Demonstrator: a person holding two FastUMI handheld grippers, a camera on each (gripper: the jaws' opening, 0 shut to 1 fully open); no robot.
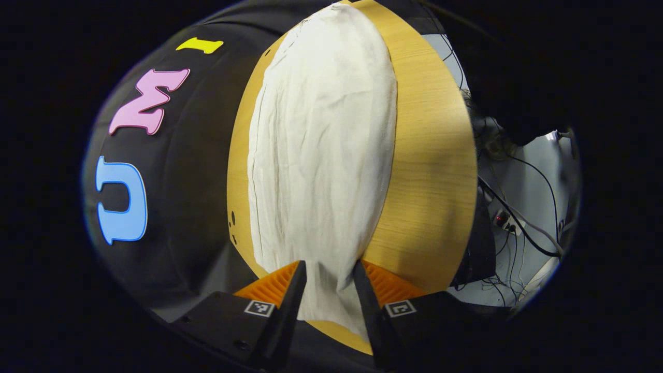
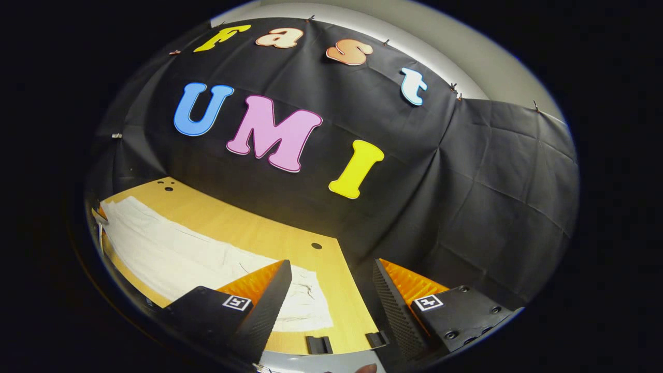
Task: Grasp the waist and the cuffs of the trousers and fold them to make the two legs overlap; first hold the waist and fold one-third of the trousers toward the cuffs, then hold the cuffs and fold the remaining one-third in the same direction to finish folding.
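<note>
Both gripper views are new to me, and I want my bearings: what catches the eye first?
The pale trousers stand out, laid flat and lengthwise along the wooden table. In the left gripper view the left gripper is open, its fingers either side of the cloth's near end. In the right gripper view the right gripper is open above the table's end.

We note a light wooden table with small dark holes near its edges. Directly on it lie pale cream trousers, spread flat and lengthwise, wrinkled, with bare wood showing along both long sides and beyond one end.
</note>
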